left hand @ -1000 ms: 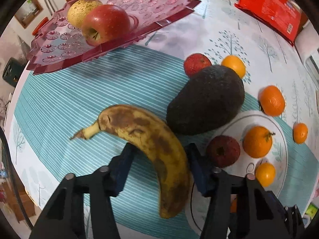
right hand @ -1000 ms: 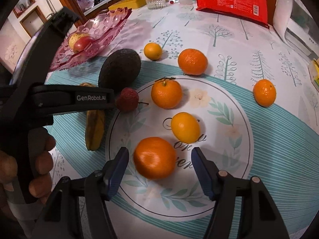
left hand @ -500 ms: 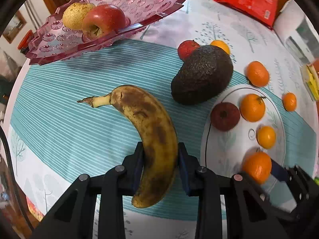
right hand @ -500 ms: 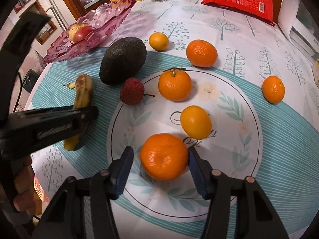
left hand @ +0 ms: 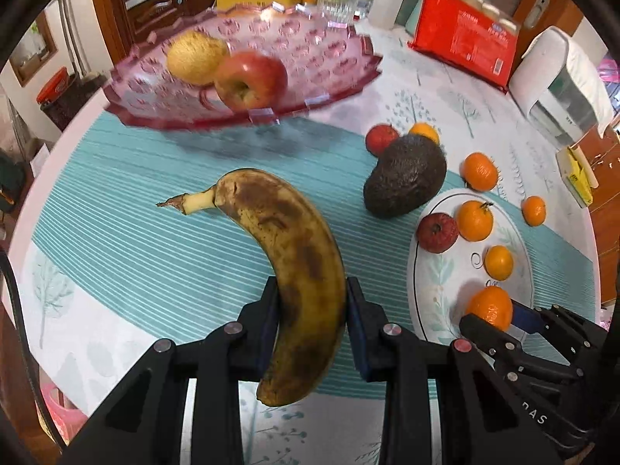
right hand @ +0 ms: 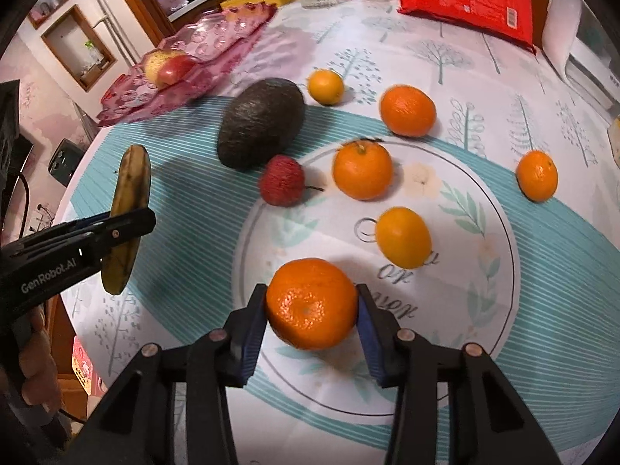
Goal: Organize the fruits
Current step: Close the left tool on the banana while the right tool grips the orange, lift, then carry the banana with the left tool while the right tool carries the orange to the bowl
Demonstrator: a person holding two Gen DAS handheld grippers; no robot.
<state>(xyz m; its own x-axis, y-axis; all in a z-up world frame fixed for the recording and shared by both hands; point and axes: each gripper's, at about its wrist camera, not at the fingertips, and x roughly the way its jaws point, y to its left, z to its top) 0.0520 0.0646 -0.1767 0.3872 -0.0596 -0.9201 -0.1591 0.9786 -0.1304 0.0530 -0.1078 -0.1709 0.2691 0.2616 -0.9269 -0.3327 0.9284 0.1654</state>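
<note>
From the left wrist, the left gripper (left hand: pixel 312 323) squeezes the spotty banana (left hand: pixel 288 267) near the tabletop's (left hand: pixel 116 240) left edge.

From the right wrist, the right gripper (right hand: pixel 310 323) is closing, pads touching the big orange (right hand: pixel 311 303) near the front edge.

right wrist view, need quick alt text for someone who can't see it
The right gripper is closing its blue pads on a large orange on a round table. To the left, the left gripper holds a browned banana lifted off the cloth; an avocado, a red lychee and smaller oranges lie beyond.
</note>
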